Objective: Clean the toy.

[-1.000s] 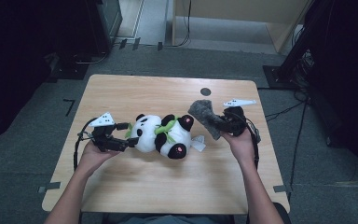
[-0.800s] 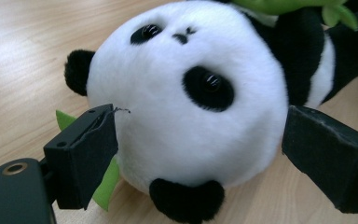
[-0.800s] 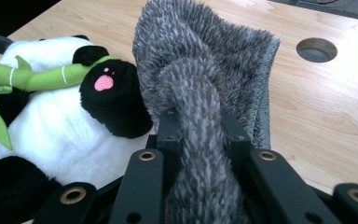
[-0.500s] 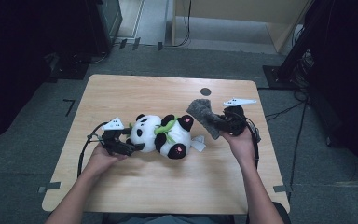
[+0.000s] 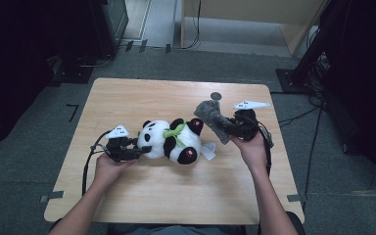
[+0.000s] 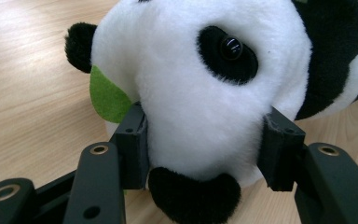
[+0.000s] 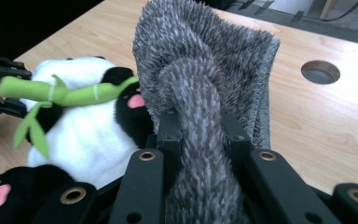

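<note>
Panda toy (image 5: 171,141) is lying on its back mid-table, head toward the left gripper (image 5: 144,149). That gripper's jaws have just been closing and are now pressing both sides of the white muzzle. Right gripper (image 5: 227,128) is clamping a fuzzy grey cloth (image 5: 213,117), held up just beside the panda's feet. Light wooden table (image 5: 176,196) is carrying a round hole (image 5: 216,96) near its far edge. Grey carpet is running around it; dark stands and probably cables are sitting at the room's edges.
</note>
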The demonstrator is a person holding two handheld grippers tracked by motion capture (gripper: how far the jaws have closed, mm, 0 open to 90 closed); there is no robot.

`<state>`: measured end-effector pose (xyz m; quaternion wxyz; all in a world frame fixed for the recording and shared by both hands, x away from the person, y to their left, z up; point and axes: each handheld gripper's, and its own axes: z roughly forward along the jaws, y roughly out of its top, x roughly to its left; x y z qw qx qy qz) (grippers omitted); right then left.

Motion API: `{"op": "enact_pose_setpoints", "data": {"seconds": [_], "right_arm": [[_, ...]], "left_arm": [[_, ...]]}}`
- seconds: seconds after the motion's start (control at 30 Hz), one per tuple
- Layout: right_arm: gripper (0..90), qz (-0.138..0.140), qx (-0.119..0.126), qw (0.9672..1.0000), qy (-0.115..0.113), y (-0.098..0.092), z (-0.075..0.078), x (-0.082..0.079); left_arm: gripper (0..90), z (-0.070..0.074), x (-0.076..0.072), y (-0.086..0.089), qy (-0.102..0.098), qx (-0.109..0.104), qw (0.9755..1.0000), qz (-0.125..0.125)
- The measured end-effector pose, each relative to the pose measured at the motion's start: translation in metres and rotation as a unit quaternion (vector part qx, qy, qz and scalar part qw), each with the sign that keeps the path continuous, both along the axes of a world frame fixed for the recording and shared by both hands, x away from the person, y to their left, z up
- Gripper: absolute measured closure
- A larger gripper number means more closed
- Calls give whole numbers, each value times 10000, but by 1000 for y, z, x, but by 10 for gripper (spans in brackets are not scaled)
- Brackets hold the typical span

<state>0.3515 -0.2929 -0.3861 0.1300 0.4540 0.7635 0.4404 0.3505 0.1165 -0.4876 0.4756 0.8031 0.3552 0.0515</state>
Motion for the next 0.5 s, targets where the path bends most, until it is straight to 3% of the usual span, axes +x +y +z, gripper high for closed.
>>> {"op": "enact_pose_setpoints", "data": {"seconds": [0.13,0.33,0.5], "right_arm": [[752,16,2,10000,-58,2,4,-1],[755,183,34,9997,-187,13,17,0],[755,446,23,9988,-209,35,31,8]], "left_arm": [[442,1,-11,-8,58,-22,9993,380],[316,-3,-16,-9,-9,-128,9990,430],[216,-3,-14,-8,59,-265,9986,456]]}}
